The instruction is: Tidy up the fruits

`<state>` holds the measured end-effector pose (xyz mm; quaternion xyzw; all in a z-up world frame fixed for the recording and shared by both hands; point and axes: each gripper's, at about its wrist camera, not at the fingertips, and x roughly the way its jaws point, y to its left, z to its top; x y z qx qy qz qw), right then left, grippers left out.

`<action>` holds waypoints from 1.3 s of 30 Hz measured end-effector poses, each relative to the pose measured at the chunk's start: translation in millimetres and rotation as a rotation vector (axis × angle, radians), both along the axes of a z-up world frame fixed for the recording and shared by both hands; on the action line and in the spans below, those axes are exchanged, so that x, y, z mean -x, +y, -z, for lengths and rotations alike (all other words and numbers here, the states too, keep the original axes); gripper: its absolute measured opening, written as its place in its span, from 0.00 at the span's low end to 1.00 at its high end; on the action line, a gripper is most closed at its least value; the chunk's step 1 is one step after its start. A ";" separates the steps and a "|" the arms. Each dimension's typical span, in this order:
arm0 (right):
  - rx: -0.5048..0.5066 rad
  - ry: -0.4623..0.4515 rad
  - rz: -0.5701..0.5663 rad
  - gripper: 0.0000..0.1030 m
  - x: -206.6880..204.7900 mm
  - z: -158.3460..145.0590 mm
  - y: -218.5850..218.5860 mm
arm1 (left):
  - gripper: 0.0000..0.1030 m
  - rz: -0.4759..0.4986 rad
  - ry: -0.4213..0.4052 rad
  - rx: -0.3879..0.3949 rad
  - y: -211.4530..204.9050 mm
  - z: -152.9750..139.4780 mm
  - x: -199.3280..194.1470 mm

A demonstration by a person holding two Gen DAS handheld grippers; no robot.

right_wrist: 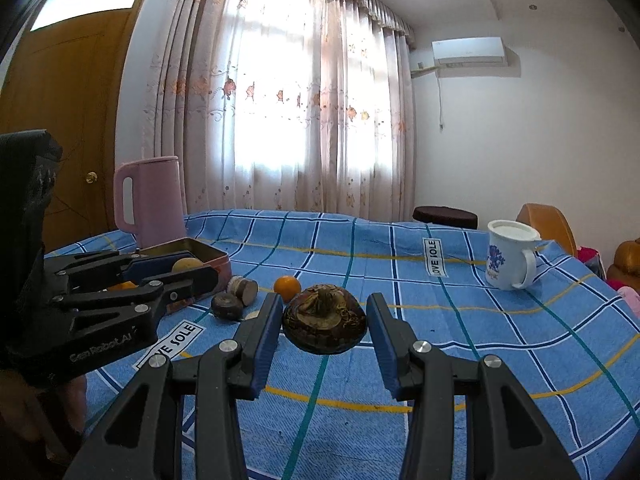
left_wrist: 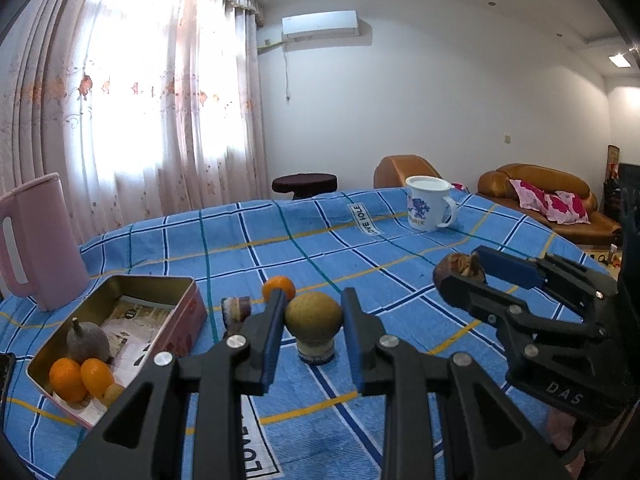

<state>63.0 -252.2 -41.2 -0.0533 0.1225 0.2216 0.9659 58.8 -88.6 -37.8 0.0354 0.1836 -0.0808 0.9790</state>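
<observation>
My left gripper (left_wrist: 313,316) is shut on a yellow-green round fruit (left_wrist: 313,315), held above the blue checked cloth; it also shows in the right wrist view (right_wrist: 186,266). My right gripper (right_wrist: 323,320) is shut on a dark brown fruit (right_wrist: 324,320), held above the cloth; it also shows in the left wrist view (left_wrist: 460,270). An open tin box (left_wrist: 182,320) at the left holds a grey-brown fruit (left_wrist: 87,342) and two oranges (left_wrist: 80,376). A loose orange (left_wrist: 279,288) lies on the cloth behind my left fingers.
A pink jug (left_wrist: 38,240) stands behind the tin. A white mug (left_wrist: 430,208) stands far right. Small dark fruits and cut pieces (right_wrist: 236,296) lie beside the tin. A small round item (left_wrist: 316,350) sits under the held fruit. Sofas stand beyond the table.
</observation>
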 end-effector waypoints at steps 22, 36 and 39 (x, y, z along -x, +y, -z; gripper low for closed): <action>0.045 0.008 -0.081 0.44 -5.8 -28.8 30.9 | 0.29 -0.067 -0.020 0.011 31.2 -12.3 2.6; 0.051 0.101 -0.240 0.44 -45.6 -54.6 108.2 | 0.29 -0.199 0.080 0.084 114.5 -8.3 -14.0; 0.072 0.135 -0.286 0.44 -59.6 -50.7 141.5 | 0.29 -0.217 0.099 0.098 130.5 -5.7 -15.9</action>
